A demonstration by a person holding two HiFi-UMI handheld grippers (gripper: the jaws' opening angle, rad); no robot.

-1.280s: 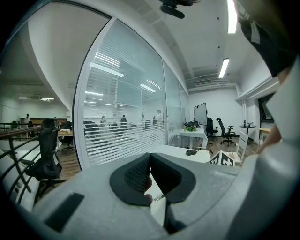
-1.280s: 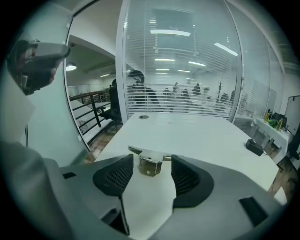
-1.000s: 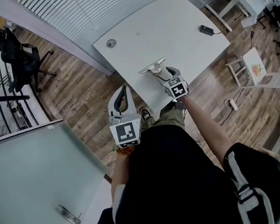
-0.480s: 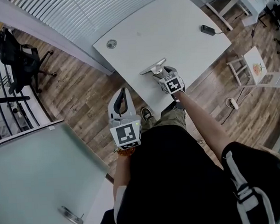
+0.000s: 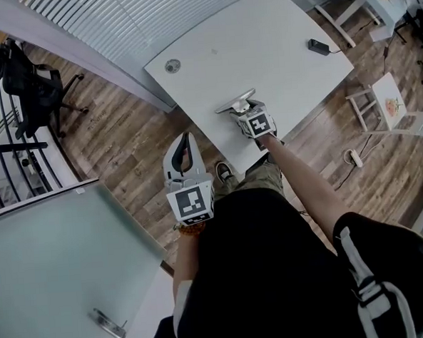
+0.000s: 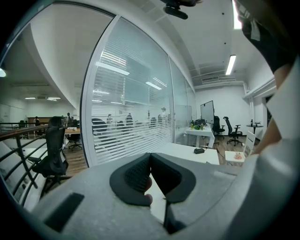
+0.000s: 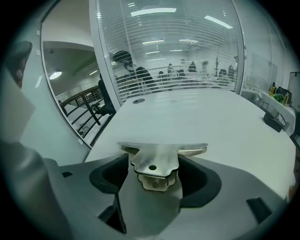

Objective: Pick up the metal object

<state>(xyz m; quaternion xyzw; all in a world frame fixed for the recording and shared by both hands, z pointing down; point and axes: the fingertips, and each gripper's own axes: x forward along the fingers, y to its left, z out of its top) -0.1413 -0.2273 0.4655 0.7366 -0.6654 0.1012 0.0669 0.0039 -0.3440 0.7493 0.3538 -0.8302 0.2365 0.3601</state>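
The metal object, a flat silver bracket with a wide top bar, lies at the near edge of the white table. My right gripper points down at it. In the right gripper view the bracket sits between the two dark pads, which stand wide; the jaws have just been opening and do not press on it. My left gripper hangs over the wooden floor short of the table, its tips meeting, nothing held.
A small black device lies at the table's far right and a round grommet at its left corner. A black office chair stands left, a white stool right, a glass panel lower left.
The right gripper has sunk and moved forward onto the metal object, which now lies between its jaws. The left gripper has stayed in place.
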